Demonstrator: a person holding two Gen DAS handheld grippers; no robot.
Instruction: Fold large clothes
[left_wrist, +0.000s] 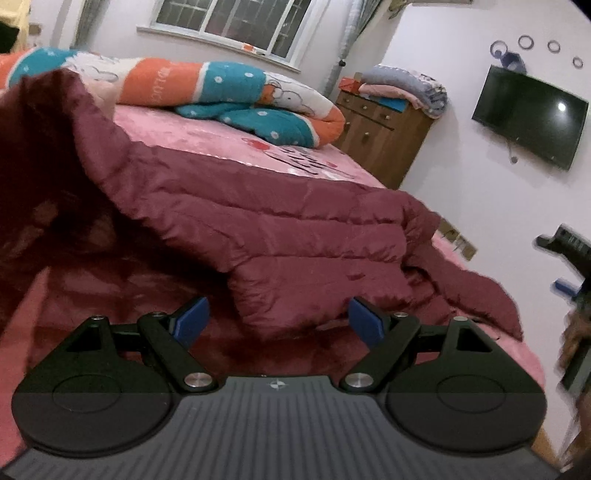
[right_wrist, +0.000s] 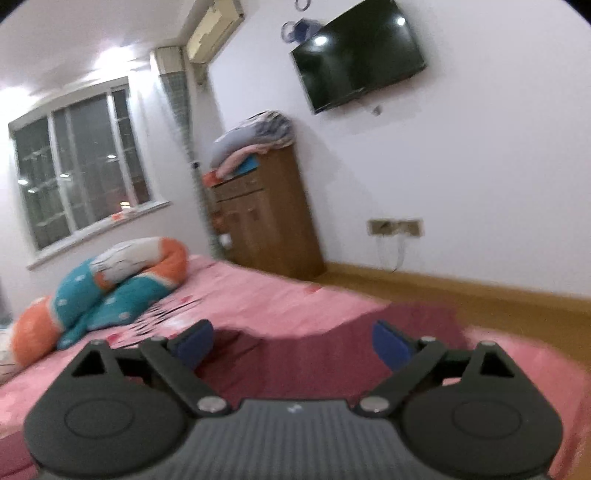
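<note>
Maroon quilted coat (left_wrist: 295, 229) sprawled over pink bed (left_wrist: 192, 129), one side draped high at left, likely mid-fold. Left gripper (left_wrist: 279, 319) spread wide at coat's near edge, clamping nothing. Right gripper (right_wrist: 293, 345) likewise spread wide above maroon fabric, nothing pinched, probably free for a fresh grab. Rolled quilt (left_wrist: 236, 88) clear beyond.

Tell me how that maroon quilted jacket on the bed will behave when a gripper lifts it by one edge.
The maroon jacket will probably sag and drape, since it already lies in soft folds. Its puffy stitched panels suggest it is light for its bulk. The shiny fabric may slip between the left gripper pads.
</note>
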